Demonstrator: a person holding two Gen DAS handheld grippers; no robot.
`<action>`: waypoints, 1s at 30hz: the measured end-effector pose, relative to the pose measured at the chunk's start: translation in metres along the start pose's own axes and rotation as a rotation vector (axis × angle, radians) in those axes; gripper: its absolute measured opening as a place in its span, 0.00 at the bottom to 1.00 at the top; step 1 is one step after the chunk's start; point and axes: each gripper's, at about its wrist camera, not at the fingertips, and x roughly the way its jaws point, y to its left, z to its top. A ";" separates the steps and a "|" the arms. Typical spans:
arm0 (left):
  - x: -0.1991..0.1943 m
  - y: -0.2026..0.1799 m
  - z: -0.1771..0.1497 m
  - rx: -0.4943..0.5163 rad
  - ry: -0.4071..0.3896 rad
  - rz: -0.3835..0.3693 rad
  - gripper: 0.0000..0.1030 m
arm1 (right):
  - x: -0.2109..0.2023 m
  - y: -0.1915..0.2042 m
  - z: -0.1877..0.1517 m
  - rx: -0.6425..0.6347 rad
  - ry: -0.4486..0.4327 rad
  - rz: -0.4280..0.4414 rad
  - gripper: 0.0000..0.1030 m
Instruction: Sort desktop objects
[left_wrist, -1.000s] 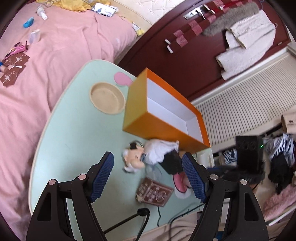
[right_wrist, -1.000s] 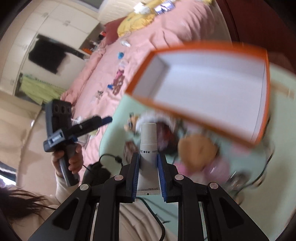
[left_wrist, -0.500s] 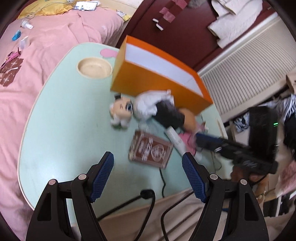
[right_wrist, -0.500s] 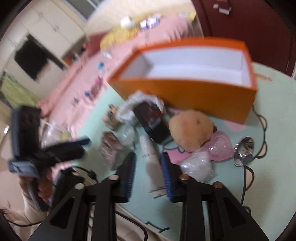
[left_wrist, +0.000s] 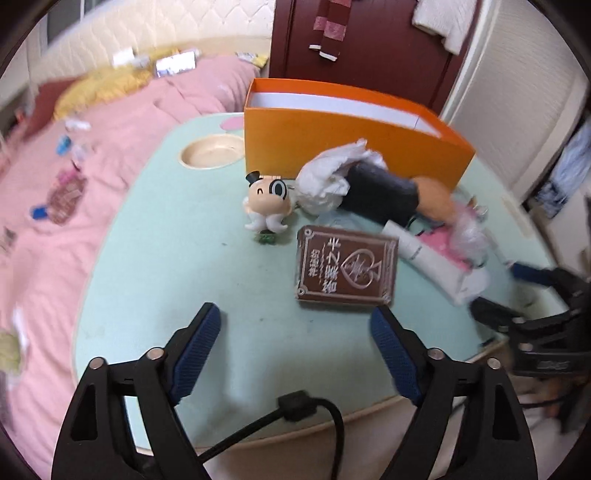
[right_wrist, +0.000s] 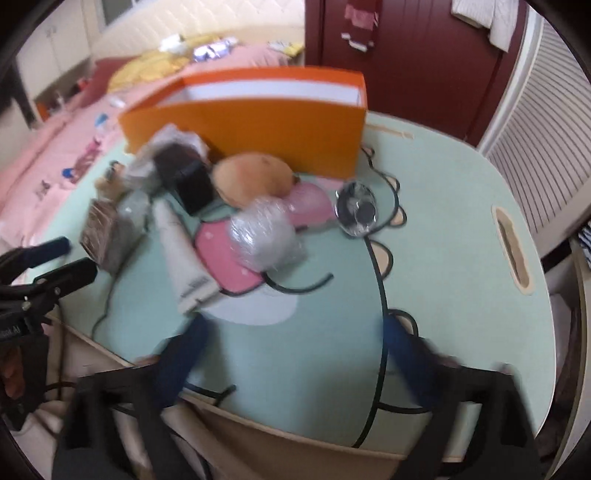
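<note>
An orange box (left_wrist: 354, 136) stands open at the back of the mint-green table (left_wrist: 177, 280). In front of it lie a doll figure (left_wrist: 267, 203), a white crumpled bag (left_wrist: 328, 181), a black pouch (left_wrist: 380, 192), an orange plush (right_wrist: 251, 177), a brown card box (left_wrist: 347, 269) and a white tube (right_wrist: 181, 251). My left gripper (left_wrist: 295, 315) hovers just before the card box, jaws opening, nothing between them. My right gripper (right_wrist: 295, 328) is blurred, jaws opening wide and empty. The tube lies flat just beyond its left finger.
A clear-wrapped bundle (right_wrist: 264, 232) and a round shiny item (right_wrist: 356, 208) lie right of the tube. A black cable (left_wrist: 295, 406) crosses the near table edge. A round recess (left_wrist: 210, 157) and a handle slot (right_wrist: 511, 247) mark the tabletop. A pink bed (left_wrist: 55, 184) lies left.
The right gripper came down to the table, let go of the white tube and spread its jaws wide. The left gripper swung lower toward the card box and its jaws widened.
</note>
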 end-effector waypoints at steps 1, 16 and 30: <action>0.003 -0.005 -0.002 0.026 0.007 0.024 1.00 | -0.001 0.000 0.000 -0.009 -0.007 -0.002 0.99; 0.012 -0.014 -0.002 0.059 0.009 0.013 1.00 | 0.001 0.001 -0.008 -0.038 -0.051 0.018 1.00; 0.013 -0.014 -0.003 0.061 0.008 0.013 1.00 | 0.002 0.004 -0.006 -0.036 -0.047 0.016 1.00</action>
